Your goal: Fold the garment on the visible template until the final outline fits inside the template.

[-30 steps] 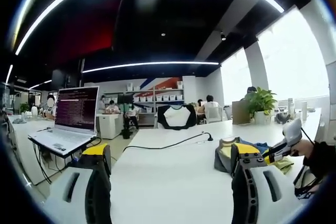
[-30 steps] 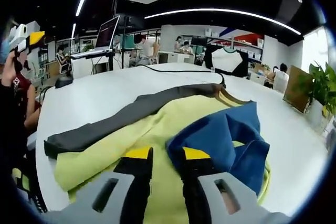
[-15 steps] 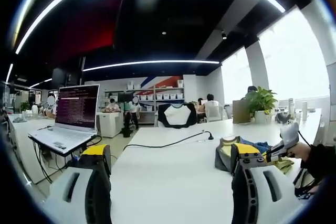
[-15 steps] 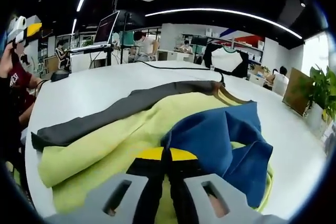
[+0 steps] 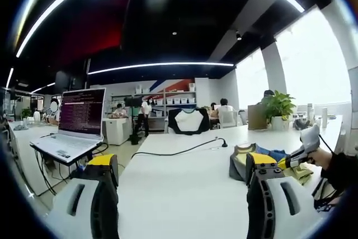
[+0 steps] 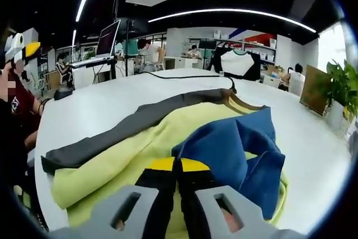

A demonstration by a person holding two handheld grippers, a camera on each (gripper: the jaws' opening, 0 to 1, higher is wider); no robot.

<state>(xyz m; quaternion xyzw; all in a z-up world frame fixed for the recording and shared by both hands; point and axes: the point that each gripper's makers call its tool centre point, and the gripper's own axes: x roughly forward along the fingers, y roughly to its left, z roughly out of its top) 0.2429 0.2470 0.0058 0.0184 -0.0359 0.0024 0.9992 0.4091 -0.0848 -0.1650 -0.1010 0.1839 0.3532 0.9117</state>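
One yellow, blue and grey garment [image 6: 168, 138] lies on the white table [image 6: 100, 104]; right gripper [image 6: 179, 166] pinches it, left gripper [image 5: 182, 166] spread above the table.

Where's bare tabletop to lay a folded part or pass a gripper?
Free: the white table between the black cable and the left gripper, and the strip beyond the garment's grey sleeve. Crowded: the yellow, blue and grey garment at the right gripper.
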